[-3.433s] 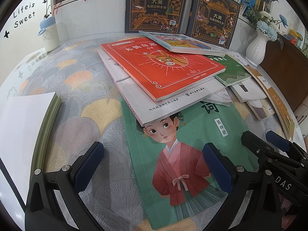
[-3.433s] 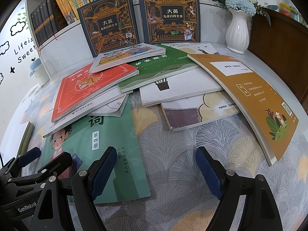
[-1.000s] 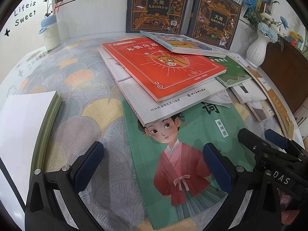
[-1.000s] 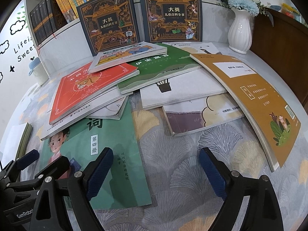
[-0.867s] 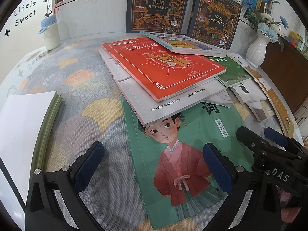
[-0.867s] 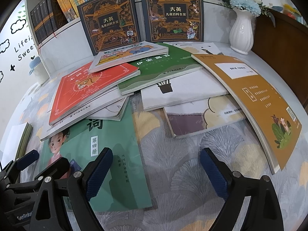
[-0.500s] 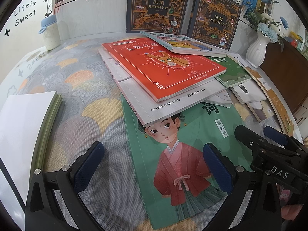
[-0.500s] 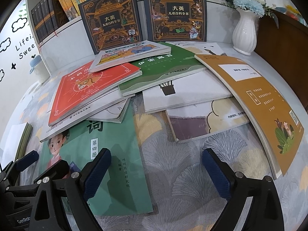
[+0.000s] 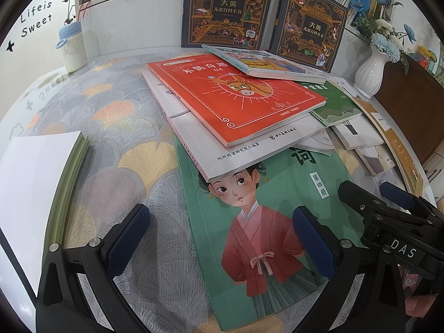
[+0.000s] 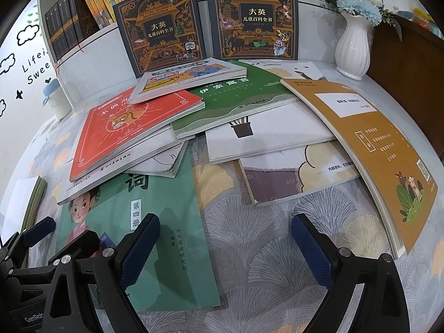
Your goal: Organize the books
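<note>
Left gripper (image 9: 222, 238) spread wide, nothing between its blue pads (image 9: 129, 238), poised low over the near end of the teal book (image 9: 266, 238). Left wrist view: teal book lies flat on the patterned tablecloth (image 9: 111, 127), girl in a red robe on its cover, far end tucked under a white book (image 9: 244, 149). Red book (image 9: 236, 102) sits on top of the white one; a pale picture book (image 9: 266, 63) overlaps the red one's far corner. Green book (image 9: 333, 105) to the right, partly under the red. Two dark encyclopedias (image 9: 227, 8) stand upright against the white shelf behind the pile. White vase (image 9: 369, 75) with blue flowers at far right. Separate stack with a blank white cover (image 9: 30, 188) at the left edge, well apart from the pile. Right gripper (image 9: 388, 202) shows at the lower right beside the teal book.

Right wrist view: right gripper (image 10: 224, 247) also wide open and empty, left pad over the teal book's (image 10: 166, 222) right margin, right pad over bare cloth. Ochre book (image 10: 374, 149) slopes down the right side, overlapping a white book with a plant pot (image 10: 266, 136) and a purple-and-cream book (image 10: 294, 174). Left gripper (image 10: 52, 238) visible at lower left, over the teal cover.
</note>
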The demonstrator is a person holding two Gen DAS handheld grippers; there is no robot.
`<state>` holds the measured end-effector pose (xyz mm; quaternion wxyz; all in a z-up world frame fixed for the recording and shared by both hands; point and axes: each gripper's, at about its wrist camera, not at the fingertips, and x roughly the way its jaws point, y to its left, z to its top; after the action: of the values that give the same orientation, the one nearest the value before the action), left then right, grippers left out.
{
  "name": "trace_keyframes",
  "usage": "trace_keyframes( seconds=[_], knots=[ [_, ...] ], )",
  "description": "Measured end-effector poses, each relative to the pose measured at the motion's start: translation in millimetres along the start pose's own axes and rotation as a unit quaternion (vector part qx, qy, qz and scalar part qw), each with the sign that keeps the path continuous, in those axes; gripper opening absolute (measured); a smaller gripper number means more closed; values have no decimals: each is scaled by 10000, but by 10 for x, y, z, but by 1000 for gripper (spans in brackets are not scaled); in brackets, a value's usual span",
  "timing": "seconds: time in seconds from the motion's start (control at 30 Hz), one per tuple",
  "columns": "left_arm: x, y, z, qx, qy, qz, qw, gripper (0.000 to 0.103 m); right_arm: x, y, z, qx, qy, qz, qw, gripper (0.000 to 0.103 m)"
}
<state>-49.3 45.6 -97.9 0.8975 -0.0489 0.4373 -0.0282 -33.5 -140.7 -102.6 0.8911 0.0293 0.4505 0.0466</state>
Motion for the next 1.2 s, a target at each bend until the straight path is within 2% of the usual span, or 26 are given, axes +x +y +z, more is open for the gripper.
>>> trace_keyframes(
  seconds=[0.47,0.57,0.67,0.83,0.87,0.9,0.93,0.97,1.03,1.07,1.1,1.2],
  knots=[
    [-2,-42,-11,74,58,45,9999,103,-28,-19,-36,35,1,32,10000,91],
    [-6,-40,6,265,323,-77,9991,103,-101,-21,-116,7,-21,116,9999,91],
    [47,-53,106,572,802,-236,9949,103,-159,-65,-160,67,-50,331,9994,91],
    [116,-32,297,418,1551,-361,9864,102,-161,-131,-129,294,-58,558,9980,91],
    [106,-11,362,305,1633,-446,9851,102,-162,-129,-124,296,-48,567,9979,85],
    [80,12,463,197,1700,-569,9836,102,-172,-135,-105,309,-25,594,9978,70],
    [13,33,596,142,1654,-667,9839,102,-190,-148,-88,348,0,681,9971,61],
    [-75,45,720,141,1529,-691,9857,102,-235,-184,-49,480,85,984,9940,54],
    [-332,40,1048,317,1043,-490,9928,102,-361,-262,6,714,7,1654,9836,54],
    [-426,35,1184,411,863,-375,9947,102,-513,-328,52,796,-236,1932,9776,54],
    [-541,35,1383,438,674,-295,9963,102,-618,-364,99,801,-393,1977,9762,54],
    [-767,129,1898,88,180,-478,9987,102,-973,-503,445,735,-734,2145,9712,54]
  ],
)
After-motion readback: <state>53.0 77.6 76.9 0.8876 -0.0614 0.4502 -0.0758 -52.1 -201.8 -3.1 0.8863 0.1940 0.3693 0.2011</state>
